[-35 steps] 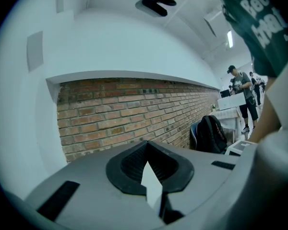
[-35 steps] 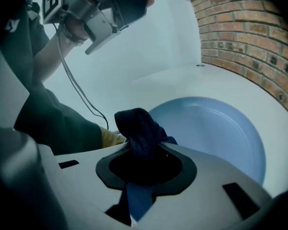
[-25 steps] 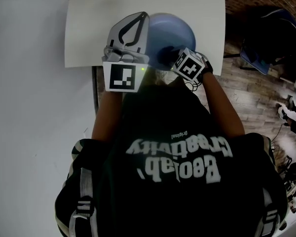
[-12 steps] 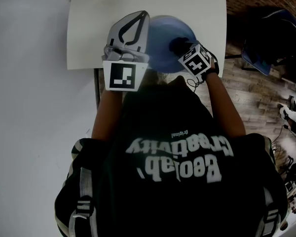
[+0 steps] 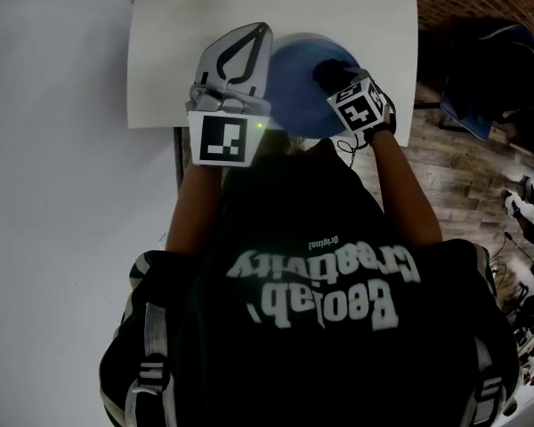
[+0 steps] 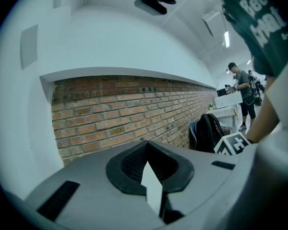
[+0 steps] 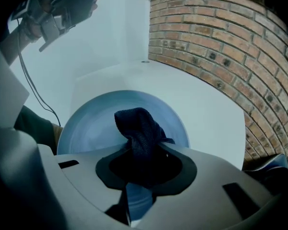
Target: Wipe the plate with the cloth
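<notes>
**Head view.** One white tabletop [image 5: 338, 7]. One blue plate [image 5: 294, 92] sits on it, near the front edge. My left hand-held gripper [image 5: 260, 30] lies over the plate's left rim, its jaws pressed together to a point with nothing visible between them. My right hand-held gripper [image 5: 331, 80] is over the plate's right part, with a dark cloth [image 5: 322, 71] at its tip.

**Left gripper view.** A brick wall [image 6: 134, 114] fills the view ahead. A dark bag [image 6: 206, 128] stands by it, and a person [image 6: 240, 90] stands far off at the right.

**Right gripper view.** The jaws pinch the bunched dark-blue cloth, which sticks out over the plate's middle. I cannot tell whether the cloth touches the plate. The plate lies flat on the tabletop, with the brick wall to the right.
</notes>
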Demonstrator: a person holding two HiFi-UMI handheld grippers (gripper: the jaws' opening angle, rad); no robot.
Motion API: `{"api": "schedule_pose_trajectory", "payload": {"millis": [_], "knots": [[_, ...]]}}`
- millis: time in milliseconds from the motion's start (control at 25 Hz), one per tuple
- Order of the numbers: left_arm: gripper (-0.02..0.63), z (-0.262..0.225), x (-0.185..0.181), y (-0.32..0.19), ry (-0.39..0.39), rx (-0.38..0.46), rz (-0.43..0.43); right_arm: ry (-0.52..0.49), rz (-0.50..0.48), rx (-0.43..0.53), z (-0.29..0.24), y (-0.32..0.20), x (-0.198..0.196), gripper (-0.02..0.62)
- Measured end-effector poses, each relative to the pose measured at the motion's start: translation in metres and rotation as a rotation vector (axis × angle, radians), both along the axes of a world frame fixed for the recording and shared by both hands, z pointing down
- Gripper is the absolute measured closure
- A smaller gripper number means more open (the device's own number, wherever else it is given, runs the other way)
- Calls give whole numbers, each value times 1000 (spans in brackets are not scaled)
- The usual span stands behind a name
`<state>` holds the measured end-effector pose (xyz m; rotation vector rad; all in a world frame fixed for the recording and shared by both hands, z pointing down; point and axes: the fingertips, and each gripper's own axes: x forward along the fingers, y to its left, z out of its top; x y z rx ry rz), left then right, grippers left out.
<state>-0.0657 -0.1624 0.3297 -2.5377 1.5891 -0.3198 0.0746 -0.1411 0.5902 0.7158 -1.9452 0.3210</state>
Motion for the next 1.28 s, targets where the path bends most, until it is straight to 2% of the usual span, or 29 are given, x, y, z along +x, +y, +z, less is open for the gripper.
{"api": "schedule_pose_trajectory", "payload": {"millis": [280,560,960,1280], "knots": [[604,0,-17,-3,-7,-6,-5,19,40,23,-3,-21,-11,512],[604,2,-36,2,-3,-12,-35,22,17,39,-4,-33,-36,512],[604,9,-61,18,15,-21,-81,-56,-95,-17,-2,-5,-102,512],[604,7,-59,28,26,-14,-83,-77,-207,-82,0,38,-113,512]]}}
